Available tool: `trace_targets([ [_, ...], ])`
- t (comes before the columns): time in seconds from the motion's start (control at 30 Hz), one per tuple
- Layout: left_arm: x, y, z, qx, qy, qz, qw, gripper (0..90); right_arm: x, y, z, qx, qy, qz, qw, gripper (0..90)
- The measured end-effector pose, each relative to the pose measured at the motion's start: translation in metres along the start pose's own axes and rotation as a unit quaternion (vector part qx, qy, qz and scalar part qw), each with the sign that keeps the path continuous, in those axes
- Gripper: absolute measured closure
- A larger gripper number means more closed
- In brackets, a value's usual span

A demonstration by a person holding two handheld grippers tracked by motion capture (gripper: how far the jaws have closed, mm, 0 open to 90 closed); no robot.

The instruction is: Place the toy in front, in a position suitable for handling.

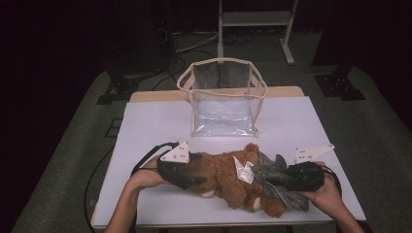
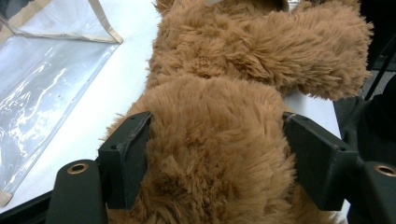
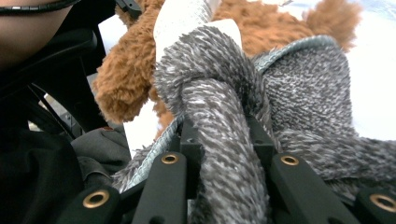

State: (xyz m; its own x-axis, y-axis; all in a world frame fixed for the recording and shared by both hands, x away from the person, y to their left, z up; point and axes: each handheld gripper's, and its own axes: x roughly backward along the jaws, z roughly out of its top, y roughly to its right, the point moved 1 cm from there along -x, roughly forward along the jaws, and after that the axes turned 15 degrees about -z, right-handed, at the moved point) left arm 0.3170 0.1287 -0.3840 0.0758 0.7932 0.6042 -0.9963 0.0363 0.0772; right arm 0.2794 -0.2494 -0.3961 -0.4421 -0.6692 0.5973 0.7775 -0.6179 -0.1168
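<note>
White table (image 1: 155,121): teddy bear (image 1: 223,177) between left fingers (image 2: 123,158).

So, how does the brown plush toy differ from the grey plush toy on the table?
The brown toy has long shaggy fur, and the grey toy has short speckled fur. The brown toy is bigger and lies across the middle of the table; the grey toy lies at its right end. The left gripper holds the brown toy, and the right gripper holds the grey toy. Both are soft and touch each other.

The white table (image 1: 155,124) bears a clear bag (image 1: 222,99); a brown plush toy (image 1: 228,179) lies nearer.
</note>
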Motion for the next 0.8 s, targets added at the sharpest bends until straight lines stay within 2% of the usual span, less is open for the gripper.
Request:
trace_targets([
  [0.07, 0.0, 0.0, 0.0, 0.0, 0.0, 0.0, 1.0, 26.4, 0.003, 0.002, -0.003, -0.007, 0.004, 0.0, 1.0, 73.6],
  [0.2, 0.0, 0.001, 0.0, 0.001, 0.0, 0.0, 1.0, 26.1, 0.005, 0.002, 0.001, -0.003, 0.006, -0.004, 1.0, 73.3],
  [0.23, 0.0, 0.001, 0.0, 0.001, 0.0, 0.0, 1.0, 25.9, 0.005, 0.003, 0.01, 0.005, 0.013, -0.009, 0.9999, 73.2],
  [0.37, -0.001, 0.001, 0.0, -0.003, -0.001, 0.0, 1.0, 25.5, 0.002, 0.008, 0.029, 0.008, 0.025, -0.009, 0.9996, 73.2],
  [0.57, -0.002, 0.002, 0.001, -0.004, -0.002, 0.001, 1.0, 24.6, -0.028, 0.005, 0.062, 0.036, 0.017, 0.009, 0.9992, 73.3],
  [0.6, -0.002, 0.002, 0.001, -0.004, -0.002, 0.001, 1.0, 24.5, -0.028, 0.005, 0.062, 0.036, 0.017, 0.009, 0.9992, 73.3],
  [0.63, -0.003, 0.002, 0.001, -0.005, -0.003, 0.0, 1.0, 24.2, -0.041, -0.001, 0.074, 0.051, 0.009, 0.016, 0.9985, 73.3],
  [0.8, -0.003, 0.003, 0.002, -0.006, -0.005, 0.002, 1.0, 23.8, -0.063, -0.022, 0.091, 0.086, -0.001, 0.032, 0.9958, 73.2],
])
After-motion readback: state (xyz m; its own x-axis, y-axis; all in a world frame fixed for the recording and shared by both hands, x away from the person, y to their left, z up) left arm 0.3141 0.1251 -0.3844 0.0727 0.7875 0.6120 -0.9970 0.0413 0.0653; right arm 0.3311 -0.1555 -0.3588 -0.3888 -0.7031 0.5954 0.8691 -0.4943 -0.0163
